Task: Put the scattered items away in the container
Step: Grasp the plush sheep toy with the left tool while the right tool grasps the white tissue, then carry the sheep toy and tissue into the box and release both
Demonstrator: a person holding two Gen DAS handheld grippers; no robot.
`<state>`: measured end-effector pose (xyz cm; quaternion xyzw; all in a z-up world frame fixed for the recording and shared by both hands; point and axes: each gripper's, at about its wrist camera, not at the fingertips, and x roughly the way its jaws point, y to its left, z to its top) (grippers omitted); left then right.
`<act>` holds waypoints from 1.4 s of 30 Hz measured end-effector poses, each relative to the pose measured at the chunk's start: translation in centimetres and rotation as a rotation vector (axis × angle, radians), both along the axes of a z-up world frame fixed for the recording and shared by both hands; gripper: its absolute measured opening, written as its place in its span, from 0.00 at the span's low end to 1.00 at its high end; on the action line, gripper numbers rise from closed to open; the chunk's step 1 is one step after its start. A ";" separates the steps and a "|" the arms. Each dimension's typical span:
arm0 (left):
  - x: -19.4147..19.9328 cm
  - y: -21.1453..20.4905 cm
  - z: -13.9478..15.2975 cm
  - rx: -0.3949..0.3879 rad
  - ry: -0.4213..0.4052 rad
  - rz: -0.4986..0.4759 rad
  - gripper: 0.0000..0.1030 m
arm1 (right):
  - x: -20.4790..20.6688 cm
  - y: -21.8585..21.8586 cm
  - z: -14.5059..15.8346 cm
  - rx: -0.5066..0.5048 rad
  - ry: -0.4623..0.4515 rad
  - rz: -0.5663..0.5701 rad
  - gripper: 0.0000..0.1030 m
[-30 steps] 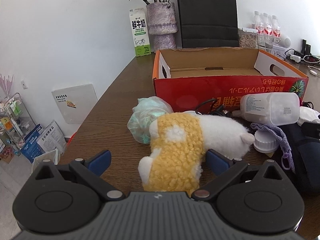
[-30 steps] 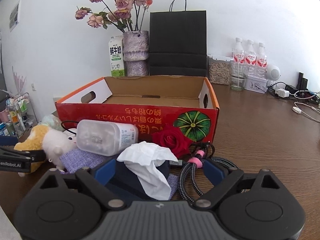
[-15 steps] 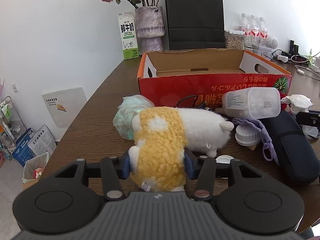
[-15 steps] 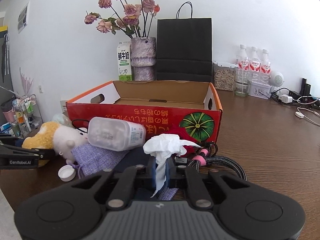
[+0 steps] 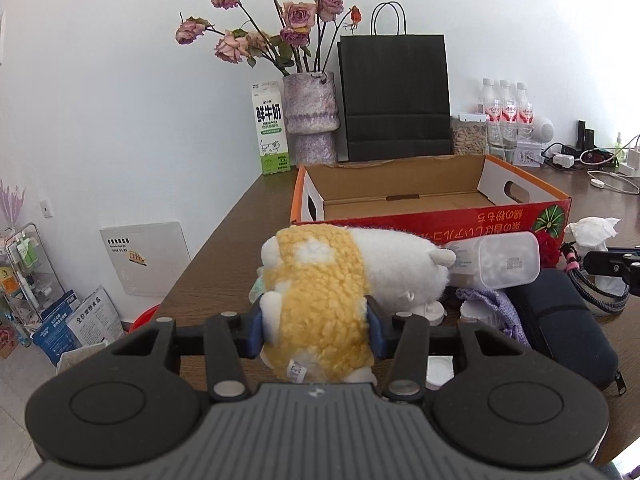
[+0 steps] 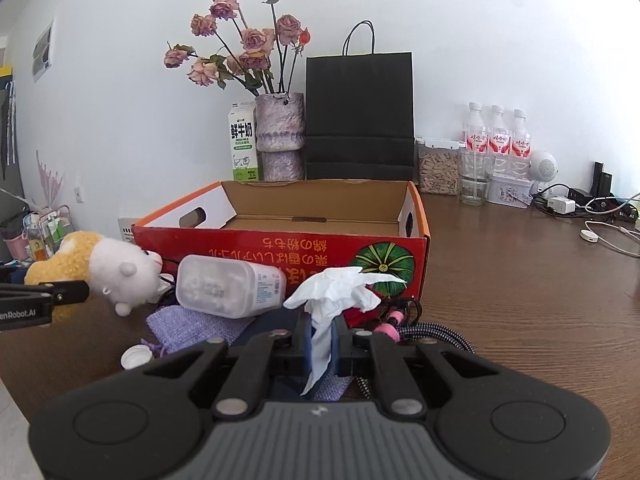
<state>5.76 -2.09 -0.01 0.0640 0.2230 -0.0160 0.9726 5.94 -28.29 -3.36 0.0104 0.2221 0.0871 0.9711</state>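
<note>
- Cardboard box [image 5: 404, 200], the container, sits open and empty straight ahead of both tongs, its red front wall just beyond the clutter; nothing has gone in yet.
- Black case [image 5: 560, 328] lies low and to the right of the left tongs, below the right tongs, not yet picked up.
- Plush toy [image 5: 320, 292] is now off the table: a second ago the left tongs [image 5: 314, 330] stood wide around it, and now the pads press into its yellow back and are closing a little further. Its white head juts forward and right of the grip.
- Plastic jar [image 6: 230, 286] lies on its side between the two tongs, just beyond the toy's head, with a purple pouch [image 6: 196, 326] in front of it.
- Tissue [image 6: 340, 292] is pinched between the nearly shut right tongs [image 6: 321, 344]; a second ago they were wide open around it. Its crumpled top flares above the pads.
- Both grips look secure, so my guess is the pickup is finished and the carry over the front wall comes next.
- Small white cap [image 6: 137, 358] rests on the table left of the right tongs.
</note>
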 end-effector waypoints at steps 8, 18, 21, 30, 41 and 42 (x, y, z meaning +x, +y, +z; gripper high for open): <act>1.7 -0.7 3.7 -0.020 -0.137 0.012 0.47 | 2.3 0.1 2.8 -0.034 -0.111 0.004 0.08; 9.2 -1.6 5.5 -0.068 -0.177 0.033 0.47 | 9.5 -0.7 5.9 -0.021 -0.199 0.059 0.08; 11.7 -2.1 4.8 -0.074 -0.151 0.044 0.47 | 12.1 -0.9 5.7 -0.020 -0.181 0.062 0.08; 18.7 -4.0 1.7 -0.073 -0.106 0.065 0.47 | 18.4 -1.5 3.1 0.048 -0.061 0.055 0.09; 18.4 -4.1 0.1 -0.052 -0.056 0.032 0.47 | 19.1 -0.6 1.4 0.021 0.029 0.038 0.09; 18.4 -4.1 0.0 -0.051 -0.054 0.031 0.47 | 19.1 -0.6 1.4 0.021 0.027 0.038 0.09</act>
